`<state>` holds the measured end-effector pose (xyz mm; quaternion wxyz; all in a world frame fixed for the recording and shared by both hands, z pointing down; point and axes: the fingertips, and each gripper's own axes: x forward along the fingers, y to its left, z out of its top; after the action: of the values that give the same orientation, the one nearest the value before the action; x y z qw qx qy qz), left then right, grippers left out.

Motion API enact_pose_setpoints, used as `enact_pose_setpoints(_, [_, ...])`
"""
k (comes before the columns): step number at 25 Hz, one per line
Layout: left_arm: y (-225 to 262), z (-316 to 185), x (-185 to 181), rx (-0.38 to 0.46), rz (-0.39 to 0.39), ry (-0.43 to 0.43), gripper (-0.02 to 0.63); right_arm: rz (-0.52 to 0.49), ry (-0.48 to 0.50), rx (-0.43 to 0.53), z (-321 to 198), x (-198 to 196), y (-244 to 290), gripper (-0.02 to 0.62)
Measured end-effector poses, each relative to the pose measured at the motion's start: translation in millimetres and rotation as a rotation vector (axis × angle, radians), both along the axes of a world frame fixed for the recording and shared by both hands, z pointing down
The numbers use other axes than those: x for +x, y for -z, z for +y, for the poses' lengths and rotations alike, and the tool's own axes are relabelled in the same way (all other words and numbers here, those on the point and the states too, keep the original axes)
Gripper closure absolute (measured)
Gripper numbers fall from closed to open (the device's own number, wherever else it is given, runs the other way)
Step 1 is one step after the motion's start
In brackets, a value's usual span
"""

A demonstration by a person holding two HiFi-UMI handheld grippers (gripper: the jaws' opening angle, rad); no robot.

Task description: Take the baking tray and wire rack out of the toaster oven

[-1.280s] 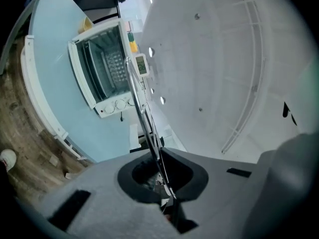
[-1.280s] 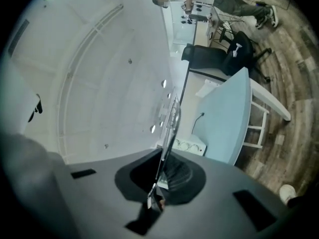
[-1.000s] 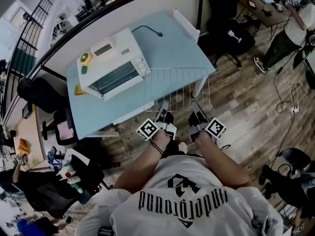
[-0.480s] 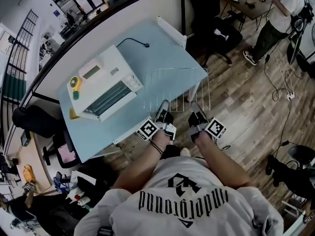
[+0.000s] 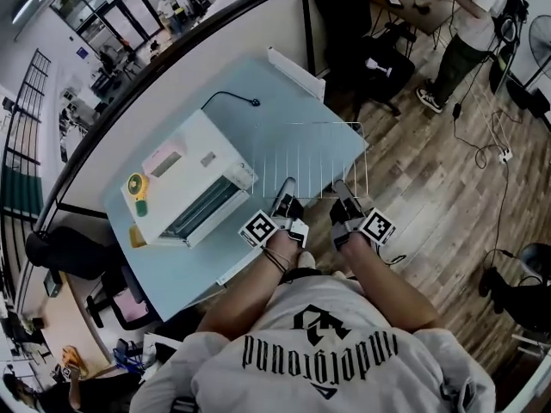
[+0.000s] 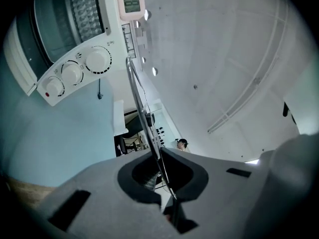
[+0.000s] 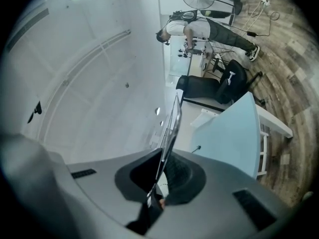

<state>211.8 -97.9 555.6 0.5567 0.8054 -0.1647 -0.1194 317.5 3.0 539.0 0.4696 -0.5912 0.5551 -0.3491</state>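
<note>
While both grippers pinched its near edge, the wire rack [image 5: 312, 156] hung clear of the toaster oven [image 5: 194, 183], held about level over the right-hand end of the pale blue table [image 5: 284, 93], with its right side reaching past the table edge above the wooden floor [image 5: 430, 170]. The left gripper [image 5: 287, 192] had its jaws closed tight on a single thin rim wire. The right gripper [image 5: 343, 192] was likewise shut on the same edge, a little further along, and neither held anything else.

The rack looked light and stiff, but its bare metal rods seemed likely to be slick in the pads. Held by one edge only, the far side would probably tend to sag or swing. Two holds set apart on the thicker frame rod seemed the sound choice, since the fine cross wires might flex or slip.

The baking tray could not be picked out anywhere. The left gripper view showed something ribbed behind the oven's glass, too small and distorted to name. Whether the oven door stood open could not be told, and the rack's far corners faded against the table
</note>
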Motion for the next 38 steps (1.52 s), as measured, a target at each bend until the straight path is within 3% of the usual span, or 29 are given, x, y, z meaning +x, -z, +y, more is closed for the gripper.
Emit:
enact_pose_setpoints(2, [3.6,-8.6,1.6,-0.004,0.016,-0.019,0.601,0.014,-0.015,0.01,-8.7,-0.5,2.9,0.592])
enact_pose_setpoints(4, [20.3,-15.6,12.3,0.015,0.13,-0.06,0.601,0.062,-0.026,0.018,-17.3,1.0,5.9,0.592])
enact_pose_setpoints(5, [23.0,-19.2,13.7,0.011,0.152,-0.069,0.601,0.061,-0.033,0.014,-21.1,0.5,4.0,0.592])
enact_pose_setpoints(7, [13.3,-29.5,8.1,0.008,0.099,-0.06,0.601,0.029,-0.043,-0.003,-28.3,-2.0,-2.6,0.594])
enact_pose_setpoints(9, [7.7,-39.3,6.6,0.018,0.059,-0.05,0.601,0.064,-0.043,-0.001,-36.9,0.9,1.1,0.592])
enact_pose_setpoints(13, [14.7,-50.9,16.0,0.034,0.105,-0.062,0.601,0.08,-0.067,-0.07,-45.4,11.6,-4.9,0.594])
enact_pose_setpoints(15, [14.5,-55.2,17.7,0.039,0.112,-0.06,0.601,0.119,-0.048,-0.031,-54.3,14.0,1.0,0.594])
enact_pose_setpoints(21, [14.3,-81.8,31.3,0.044,0.106,-0.016,0.601,0.082,0.01,0.008,-86.3,27.7,4.0,0.592])
enact_pose_setpoints(27, [11.0,-100.9,55.3,0.056,0.074,0.044,0.601,0.002,0.033,-0.181,-99.8,61.7,-27.3,0.592])
enact_pose_setpoints(38, [8.1,-135.7,87.6,0.051,0.056,0.258,0.601,0.126,0.324,0.022,-178.8,106.4,8.0,0.592])
